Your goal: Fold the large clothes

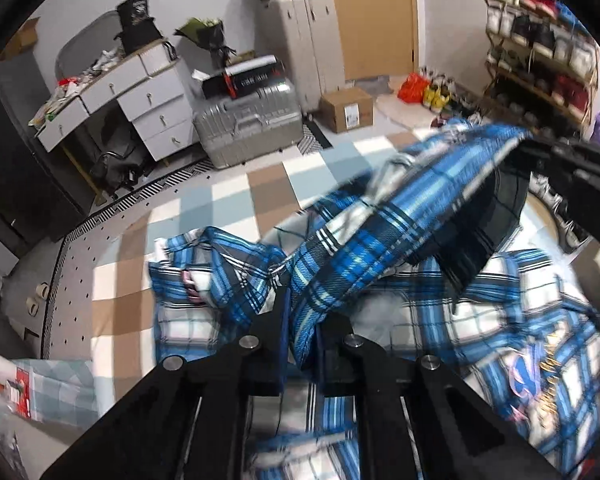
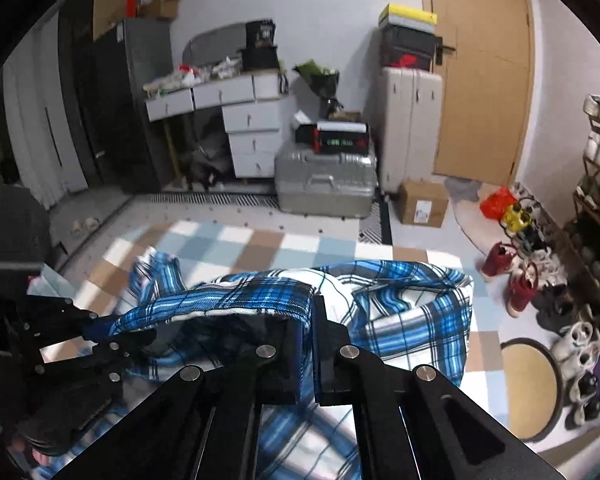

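Fingers on left gripper (image 1: 302, 322) and right gripper (image 2: 312, 320) both clamped on blue-white plaid cotton shirt (image 2: 412, 320), hem lifted off checkered bed (image 2: 260, 244).

No text could be read with certainty. The black box (image 2: 342, 138) atop the silver suitcase (image 2: 326, 184) bore green characters, too blurred to make out. The cardboard box (image 2: 422, 204) near the door (image 2: 480, 80) carried a white label, illegible.

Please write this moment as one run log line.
left gripper: shut on blue plaid shirt | right gripper: shut on shirt edge | shirt: partly lifted
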{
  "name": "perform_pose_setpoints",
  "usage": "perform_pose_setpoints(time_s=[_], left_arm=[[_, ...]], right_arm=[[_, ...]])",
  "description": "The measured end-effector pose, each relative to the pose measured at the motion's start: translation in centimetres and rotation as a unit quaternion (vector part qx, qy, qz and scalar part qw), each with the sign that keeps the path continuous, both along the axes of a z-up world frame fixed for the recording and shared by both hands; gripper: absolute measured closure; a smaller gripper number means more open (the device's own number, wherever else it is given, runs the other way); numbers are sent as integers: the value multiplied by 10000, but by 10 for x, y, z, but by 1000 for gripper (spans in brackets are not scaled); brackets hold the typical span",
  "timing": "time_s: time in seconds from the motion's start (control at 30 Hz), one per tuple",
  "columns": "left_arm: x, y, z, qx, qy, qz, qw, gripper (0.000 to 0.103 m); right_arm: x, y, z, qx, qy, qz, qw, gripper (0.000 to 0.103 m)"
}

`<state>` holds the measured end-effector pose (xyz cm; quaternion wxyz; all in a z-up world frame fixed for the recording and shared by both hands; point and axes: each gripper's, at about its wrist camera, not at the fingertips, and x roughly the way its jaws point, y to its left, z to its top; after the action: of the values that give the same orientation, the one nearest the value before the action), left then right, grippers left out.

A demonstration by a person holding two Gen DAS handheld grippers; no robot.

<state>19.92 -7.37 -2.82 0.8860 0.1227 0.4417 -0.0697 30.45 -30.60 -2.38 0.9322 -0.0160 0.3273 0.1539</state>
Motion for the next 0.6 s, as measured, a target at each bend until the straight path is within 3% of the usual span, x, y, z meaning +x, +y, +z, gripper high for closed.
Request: perform_pose_setpoints(time_s=[0.1, 0.2, 0.37, 0.6], left_arm=[[-28, 8, 10, -239, -64, -20, 9997, 97], [-52, 10, -4, -667, -18, 126, 9977, 97], [-97, 5, -49, -978, 165, 331, 9945, 97], [-119, 10, -95, -1336, 702, 516, 9872, 97]], right_arm=[[-32, -5, 9, 343, -29, -52, 9994, 100], [-72, -10, 1, 668, -14, -177, 9976, 100], [-141, -27, -56, 1371, 488, -713, 9868, 100], [-183, -34, -114, 1308, 972, -1137, 9801, 97]])
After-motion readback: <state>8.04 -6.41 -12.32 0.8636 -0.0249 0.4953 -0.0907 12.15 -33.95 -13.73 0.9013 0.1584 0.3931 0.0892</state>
